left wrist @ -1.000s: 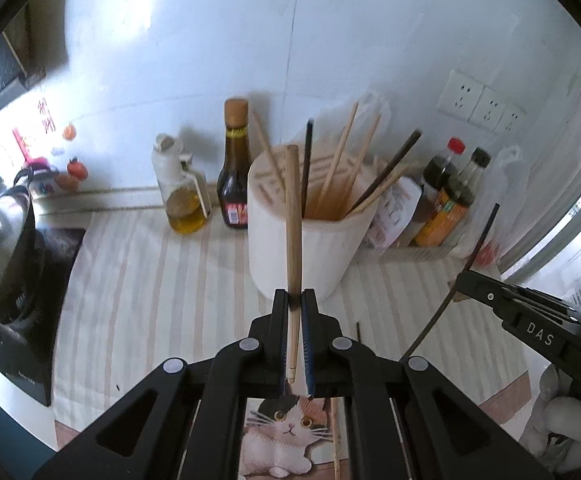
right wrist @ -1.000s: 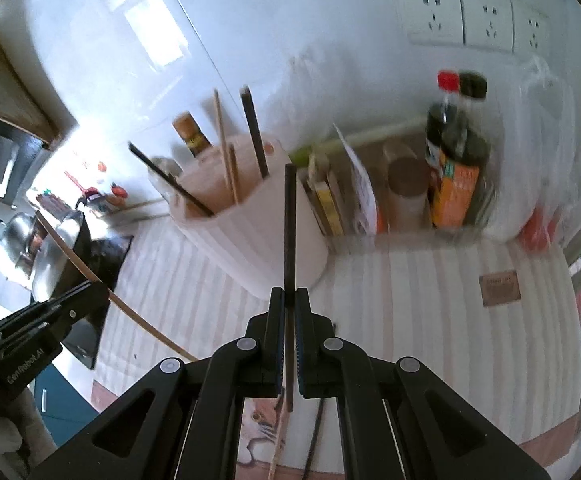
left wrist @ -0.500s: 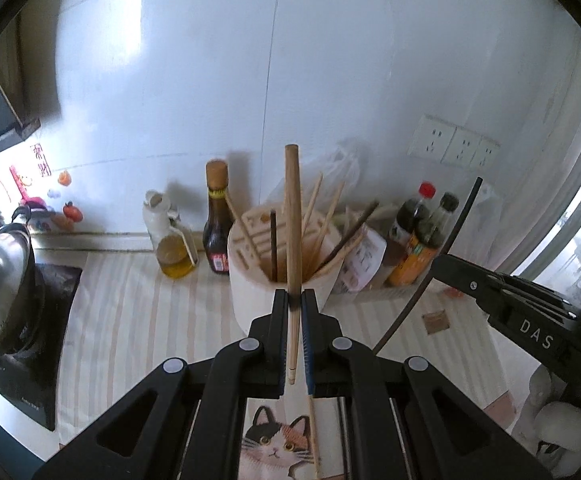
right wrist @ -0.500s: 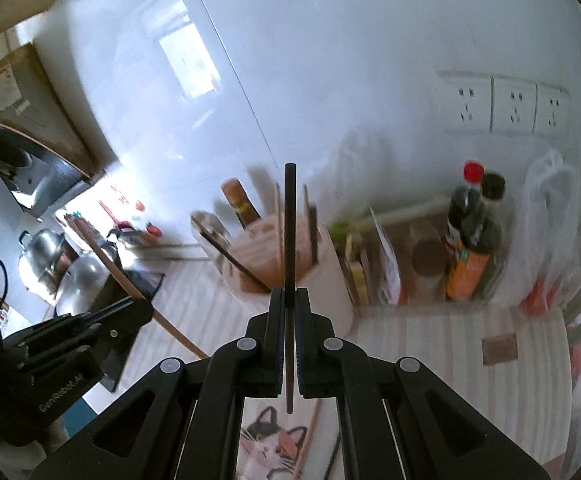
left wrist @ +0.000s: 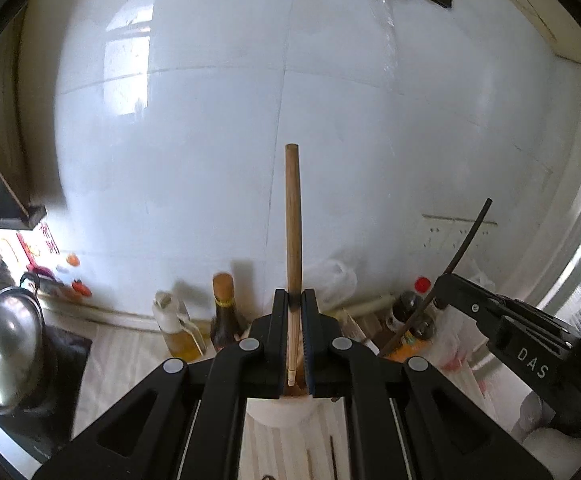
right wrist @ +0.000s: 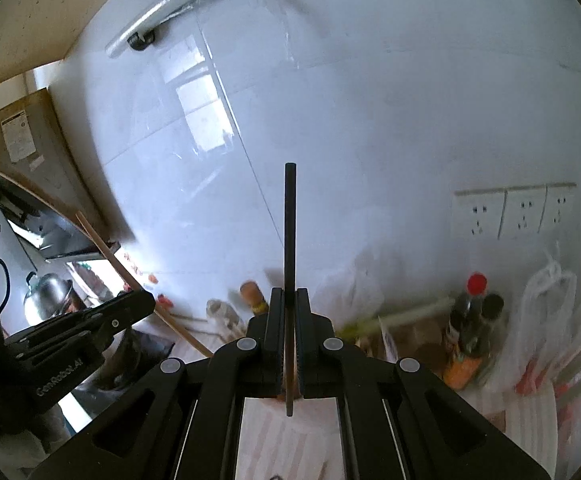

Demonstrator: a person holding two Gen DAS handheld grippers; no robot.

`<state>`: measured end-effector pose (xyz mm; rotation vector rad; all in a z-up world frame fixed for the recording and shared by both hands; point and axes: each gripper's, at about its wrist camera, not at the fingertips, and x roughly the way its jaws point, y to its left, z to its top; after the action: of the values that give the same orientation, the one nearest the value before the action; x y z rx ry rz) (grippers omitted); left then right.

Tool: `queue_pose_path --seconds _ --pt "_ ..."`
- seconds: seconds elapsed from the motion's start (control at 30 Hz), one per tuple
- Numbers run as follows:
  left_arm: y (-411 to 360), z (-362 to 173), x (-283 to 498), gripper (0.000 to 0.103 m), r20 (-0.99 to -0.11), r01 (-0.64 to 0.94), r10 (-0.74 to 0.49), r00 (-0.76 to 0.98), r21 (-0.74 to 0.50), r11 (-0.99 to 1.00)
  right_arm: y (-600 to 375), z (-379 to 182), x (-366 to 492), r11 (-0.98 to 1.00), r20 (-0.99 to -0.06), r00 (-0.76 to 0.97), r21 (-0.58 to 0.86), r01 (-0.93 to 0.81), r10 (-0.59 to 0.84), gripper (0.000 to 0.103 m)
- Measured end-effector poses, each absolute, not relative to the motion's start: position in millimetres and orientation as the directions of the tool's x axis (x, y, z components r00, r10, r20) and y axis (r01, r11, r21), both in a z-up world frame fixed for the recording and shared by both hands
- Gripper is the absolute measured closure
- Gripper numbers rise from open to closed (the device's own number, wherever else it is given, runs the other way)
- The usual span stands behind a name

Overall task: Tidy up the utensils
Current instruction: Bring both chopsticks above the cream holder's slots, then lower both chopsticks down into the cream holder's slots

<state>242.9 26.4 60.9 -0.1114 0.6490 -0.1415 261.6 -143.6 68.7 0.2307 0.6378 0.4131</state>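
Standing upright, a wooden chopstick [left wrist: 293, 216] is being clamped in the left gripper [left wrist: 293, 344], a black chopstick [right wrist: 289, 236] in the right gripper [right wrist: 289, 340]; the holder [left wrist: 280, 410] is being kept just below.

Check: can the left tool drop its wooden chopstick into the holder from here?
Probably yes. The left tool is shut on the wooden chopstick, whose lower tip hangs above the holder just below it. Nothing visible blocks the drop; the right tool sits off to the side.
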Motion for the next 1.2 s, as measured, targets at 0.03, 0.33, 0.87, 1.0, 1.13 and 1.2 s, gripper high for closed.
queue_pose_path --seconds 0.03,0.33,0.87,1.0,1.13,1.2 --pt "27.5 61.8 246.2 0.099 -0.590 0.093 -0.163 0.791 -0.147 0.985 -141.9 71.1 265.9 0.893 -0.524 0.729 0.335 -0.300 0.441 0.098" --pt "36.9 60.2 277.4 0.099 -0.592 0.070 -0.149 0.792 -0.154 0.986 -127.9 71.8 299.9 0.897 -0.523 0.734 0.327 -0.297 0.433 0.098" --pt "40.1 9.7 321.2 0.099 -0.671 0.051 -0.177 0.720 -0.204 0.978 -121.7 22.1 340.9 0.904 -0.562 0.714 0.342 -0.258 0.417 0.098" --pt "38.6 -0.1 324.8 0.099 -0.685 0.051 -0.180 0.706 -0.205 0.977 -121.4 5.8 346.4 0.904 -0.578 0.702 0.348 -0.250 0.417 0.098" --pt "38.9 -0.1 326.1 0.099 -0.679 0.051 -0.188 0.710 -0.217 0.975 -119.4 -5.2 349.0 0.904 -0.581 0.700 0.351 -0.245 0.415 0.098" --pt "38.5 0.0 326.2 0.099 -0.678 0.052 -0.191 0.710 -0.220 0.974 -119.0 -9.9 349.8 0.904 -0.586 0.696 0.352 -0.243 0.415 0.098"
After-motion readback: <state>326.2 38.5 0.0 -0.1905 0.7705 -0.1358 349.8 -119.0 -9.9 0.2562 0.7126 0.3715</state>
